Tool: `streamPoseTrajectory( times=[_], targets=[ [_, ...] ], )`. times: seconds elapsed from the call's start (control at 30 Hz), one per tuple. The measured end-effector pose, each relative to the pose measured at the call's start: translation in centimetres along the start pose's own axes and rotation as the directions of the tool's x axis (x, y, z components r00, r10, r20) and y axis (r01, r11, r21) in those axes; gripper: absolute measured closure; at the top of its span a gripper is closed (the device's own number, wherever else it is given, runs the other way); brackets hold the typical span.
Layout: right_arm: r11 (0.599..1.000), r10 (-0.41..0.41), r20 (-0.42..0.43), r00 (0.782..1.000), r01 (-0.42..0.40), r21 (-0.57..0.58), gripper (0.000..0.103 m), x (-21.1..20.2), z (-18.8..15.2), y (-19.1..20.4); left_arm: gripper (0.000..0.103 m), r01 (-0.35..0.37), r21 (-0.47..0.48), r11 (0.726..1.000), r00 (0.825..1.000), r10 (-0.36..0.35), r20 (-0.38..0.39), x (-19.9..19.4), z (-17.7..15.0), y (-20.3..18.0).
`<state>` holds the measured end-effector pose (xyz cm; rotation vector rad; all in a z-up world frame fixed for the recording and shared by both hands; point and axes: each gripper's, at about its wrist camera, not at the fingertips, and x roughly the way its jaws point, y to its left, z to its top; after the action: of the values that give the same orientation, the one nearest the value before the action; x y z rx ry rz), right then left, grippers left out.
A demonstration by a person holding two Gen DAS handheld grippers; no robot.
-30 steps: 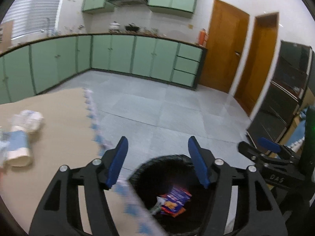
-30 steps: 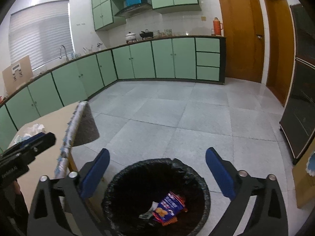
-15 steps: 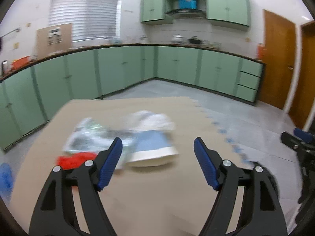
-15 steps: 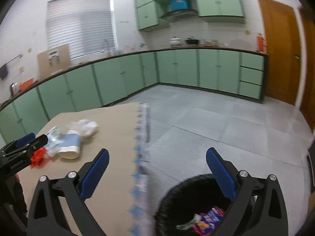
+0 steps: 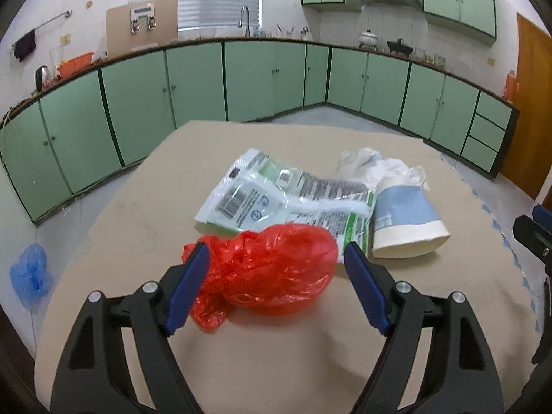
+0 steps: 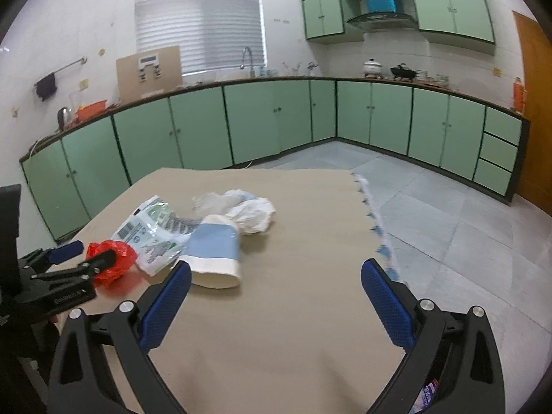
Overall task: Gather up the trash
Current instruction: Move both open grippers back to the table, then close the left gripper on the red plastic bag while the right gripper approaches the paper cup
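Observation:
On the tan table (image 5: pixel 131 227) lies a crumpled red plastic bag (image 5: pixel 265 269). My left gripper (image 5: pixel 274 258) straddles it; its jaws are opening and the pads do not press on it. Behind the bag lie a green-and-white wrapper (image 5: pixel 286 200), a blue-and-white paper cup (image 5: pixel 403 220) on its side and crumpled white paper (image 5: pixel 379 165). In the right wrist view my right gripper (image 6: pixel 276 272) is open and empty above the table (image 6: pixel 293 310), just right of the cup (image 6: pixel 215 252). The red bag (image 6: pixel 114 255) and left gripper (image 6: pixel 86 257) show at the left.
A black bin (image 6: pixel 431 390) with a snack wrapper in it peeks out at the bottom right, beside the table's fringed right edge (image 6: pixel 376 227). A blue bag (image 5: pixel 31 276) lies on the floor at the left. Green cabinets (image 5: pixel 262 79) line the far walls.
Both views have swung left from the black bin on the floor to the table. My left gripper has come up to the red bag and its jaws stand wider.

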<state>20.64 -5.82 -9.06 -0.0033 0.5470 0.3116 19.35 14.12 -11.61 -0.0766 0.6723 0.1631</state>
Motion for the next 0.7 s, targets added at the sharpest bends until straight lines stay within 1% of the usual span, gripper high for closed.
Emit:
streamPoseTrajectory(
  times=[0.2, 0.23, 0.27, 0.3, 0.37, 0.4, 0.47, 0.57, 0.6, 0.63, 0.7],
  targets=[
    [1.0, 0.006, -0.024, 1.0, -0.007, -0.023, 0.006, 1.7, 0.3, 1.3, 0.026, 0.001, -0.02, 1.0, 0.999, -0.002, -0.038, 1.4, -0.4, 0.7],
    [1.0, 0.007, -0.03, 1.0, -0.008, -0.025, 0.006, 2.0, 0.3, 1.4, 0.027, 0.003, -0.024, 1.0, 0.999, -0.004, -0.041, 1.5, -0.4, 0.8],
    [1.0, 0.007, -0.034, 0.999, -0.008, -0.028, 0.006, 2.3, 0.2, 1.6, 0.035, 0.001, -0.03, 1.0, 0.999, -0.002, -0.044, 1.5, -0.4, 0.9],
    [0.999, 0.008, -0.043, 0.999, -0.009, -0.033, 0.006, 2.6, 0.1, 1.7, 0.039, 0.001, -0.033, 0.999, 0.999, -0.003, -0.047, 1.6, -0.4, 0.9],
    [0.999, 0.002, -0.063, 0.998, -0.005, -0.046, 0.006, 3.1, 0.0, 2.1, 0.053, 0.006, -0.043, 0.999, 0.998, -0.008, -0.059, 1.8, -0.4, 1.0],
    [0.999, -0.001, -0.07, 0.998, -0.003, -0.053, 0.006, 3.4, -0.2, 2.3, 0.056, 0.008, -0.049, 0.999, 0.998, -0.011, -0.061, 1.9, -0.4, 1.2],
    [0.999, -0.001, -0.082, 0.997, -0.004, -0.054, 0.006, 3.8, -0.5, 2.5, 0.072, 0.011, -0.067, 0.998, 0.998, -0.016, -0.062, 1.9, -0.4, 1.5],
    [0.999, 0.009, -0.097, 0.995, -0.012, -0.031, 0.008, 4.5, -0.7, 2.4, 0.084, 0.021, -0.085, 0.996, 0.997, -0.026, -0.066, 2.1, -0.5, 1.8],
    [1.0, 0.013, -0.102, 0.995, -0.016, -0.027, 0.011, 4.8, -0.7, 2.4, 0.086, 0.023, -0.088, 0.996, 0.997, -0.029, -0.065, 2.1, -0.5, 1.8],
    [0.999, 0.016, -0.117, 0.993, -0.019, -0.029, 0.012, 5.2, -0.7, 2.5, 0.092, 0.026, -0.089, 0.996, 0.998, -0.031, -0.063, 2.0, -0.5, 1.9],
    [0.999, 0.006, -0.139, 0.99, -0.012, -0.04, 0.015, 5.6, -0.8, 2.7, 0.095, 0.032, -0.085, 0.996, 0.998, -0.037, -0.059, 1.9, -0.5, 1.8]
  ],
)
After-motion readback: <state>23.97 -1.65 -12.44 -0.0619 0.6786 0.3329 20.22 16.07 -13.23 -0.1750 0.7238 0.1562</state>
